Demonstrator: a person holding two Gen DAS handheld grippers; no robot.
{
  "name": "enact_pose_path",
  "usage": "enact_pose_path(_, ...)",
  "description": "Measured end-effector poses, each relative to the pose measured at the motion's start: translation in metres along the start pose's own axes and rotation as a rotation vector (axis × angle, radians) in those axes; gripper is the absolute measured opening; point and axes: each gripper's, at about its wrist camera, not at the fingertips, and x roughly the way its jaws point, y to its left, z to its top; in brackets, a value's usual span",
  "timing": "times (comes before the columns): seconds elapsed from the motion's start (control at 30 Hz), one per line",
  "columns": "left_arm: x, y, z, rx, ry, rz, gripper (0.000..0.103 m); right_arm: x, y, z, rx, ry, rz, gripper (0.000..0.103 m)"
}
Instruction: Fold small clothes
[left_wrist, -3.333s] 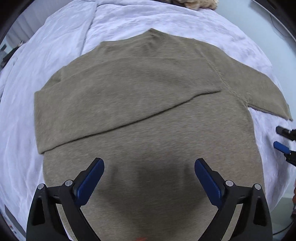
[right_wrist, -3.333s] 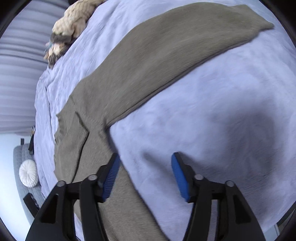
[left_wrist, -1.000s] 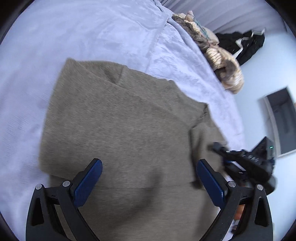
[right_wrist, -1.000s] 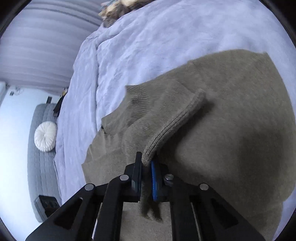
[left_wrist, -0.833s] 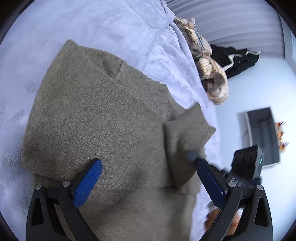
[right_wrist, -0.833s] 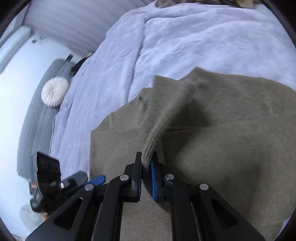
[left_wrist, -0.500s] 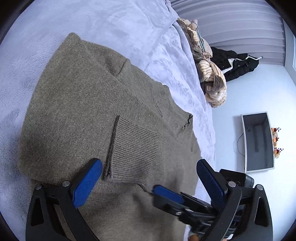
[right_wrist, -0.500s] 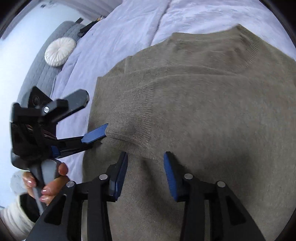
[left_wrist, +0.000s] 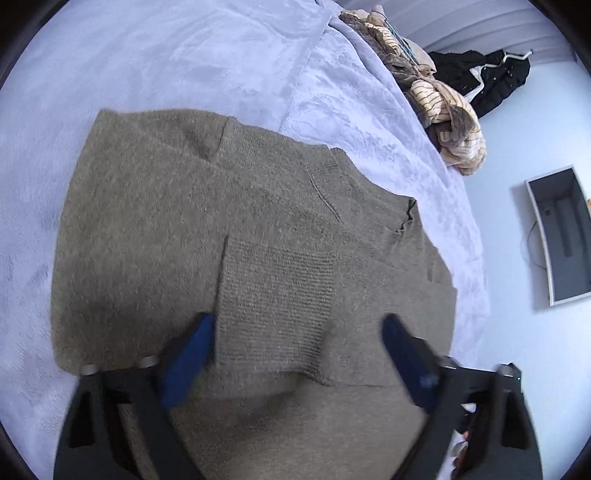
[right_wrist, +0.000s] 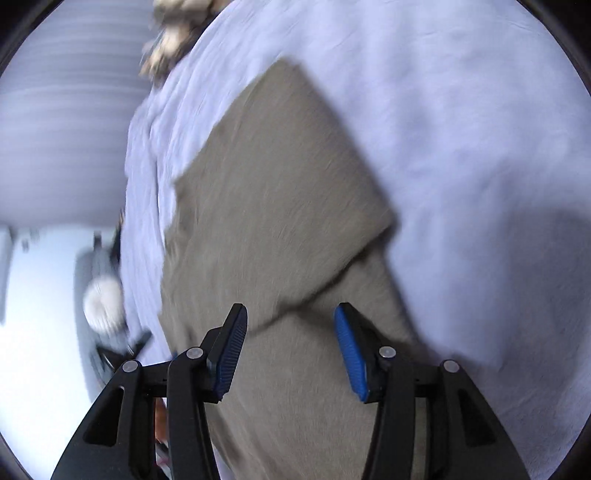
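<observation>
Here the olive sweater (left_wrist: 155, 236) lies on the pale bedspread (left_wrist: 221, 62); left gripper (left_wrist: 295, 350) closing above its ribbed cuff (left_wrist: 273, 302), gripping nothing; right gripper (right_wrist: 290, 332) opening, empty

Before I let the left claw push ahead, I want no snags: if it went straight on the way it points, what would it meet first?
Most likely the ribbed cuff folded across the olive sweater, lying between the closing jaws of the left claw; depth is uncertain.

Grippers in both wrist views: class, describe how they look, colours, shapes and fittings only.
The left gripper and right gripper look alike: black angular frames with cut-out openings, round silver screw heads at the joints, and two fingers faced with ribbed blue pads. No cables or sleeves show.
</observation>
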Motion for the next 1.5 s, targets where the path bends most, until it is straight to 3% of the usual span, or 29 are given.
enact_pose_path(0.03,0.002,-0.001,0.002,0.008,0.008,0.024,0.052,0.0,-0.005,0.005,0.042,-0.029,0.019,0.053)
enact_pose_path(0.07,0.004,-0.001,0.003,0.011,0.021,0.034,0.021,0.002,-0.008,0.01,0.08,-0.053,0.041,0.053)
enact_pose_path(0.1,0.005,0.001,0.004,0.005,0.034,0.024,0.006,0.005,-0.008,0.014,0.097,-0.059,0.051,0.036)
enact_pose_path(0.13,0.003,0.003,0.004,-0.006,0.032,0.01,0.006,0.005,-0.008,0.018,0.092,-0.056,0.032,0.009)
enact_pose_path(0.23,-0.012,-0.001,-0.002,0.017,-0.006,-0.017,0.006,-0.004,0.013,0.027,-0.042,-0.064,-0.029,0.007)
enact_pose_path(0.37,-0.007,-0.001,-0.015,0.064,0.015,0.041,0.006,-0.024,0.019,0.033,-0.188,-0.062,-0.095,0.007)
enact_pose_path(0.5,0.003,0.007,-0.018,0.075,0.028,0.077,0.006,-0.02,-0.017,0.039,-0.166,-0.005,-0.133,0.007)
enact_pose_path(0.63,-0.005,0.0,-0.017,0.135,0.012,0.153,0.009,-0.027,-0.027,0.035,-0.145,-0.014,-0.119,0.006)
enact_pose_path(0.77,-0.015,0.004,-0.015,0.134,0.008,0.186,0.009,-0.036,-0.015,0.029,-0.213,0.026,-0.158,0.02)
enact_pose_path(0.83,-0.021,0.005,-0.014,0.131,-0.001,0.217,0.009,-0.044,-0.003,0.024,-0.293,0.031,-0.183,0.057)
enact_pose_path(0.93,-0.024,0.005,-0.012,0.13,0.0,0.217,0.009,-0.061,0.011,0.028,-0.374,-0.025,-0.19,0.059)
enact_pose_path(1.1,-0.016,0.003,-0.009,0.126,0.008,0.226,0.009,-0.053,0.004,0.082,-0.259,-0.078,-0.142,0.059)
enact_pose_path(1.17,-0.013,-0.001,-0.009,0.13,0.005,0.24,0.009,-0.037,-0.001,0.1,-0.21,-0.045,-0.113,0.058)
enact_pose_path(1.2,-0.011,-0.002,-0.009,0.134,0.004,0.251,0.009,-0.026,-0.003,0.107,-0.18,-0.011,-0.117,0.05)
enact_pose_path(1.23,-0.01,-0.004,-0.008,0.136,0.004,0.255,0.009,-0.018,-0.004,0.111,-0.172,0.016,-0.115,0.013)
enact_pose_path(1.27,-0.01,-0.004,-0.008,0.138,0.004,0.257,0.009,-0.013,0.0,0.112,-0.185,0.032,-0.114,0.009)
enact_pose_path(1.37,-0.008,-0.005,-0.004,0.149,-0.005,0.256,0.009,-0.025,0.018,0.107,-0.285,-0.029,-0.145,0.008)
enact_pose_path(1.5,0.002,-0.006,0.004,0.17,-0.02,0.303,0.009,-0.018,0.003,0.11,-0.294,-0.025,-0.272,0.009)
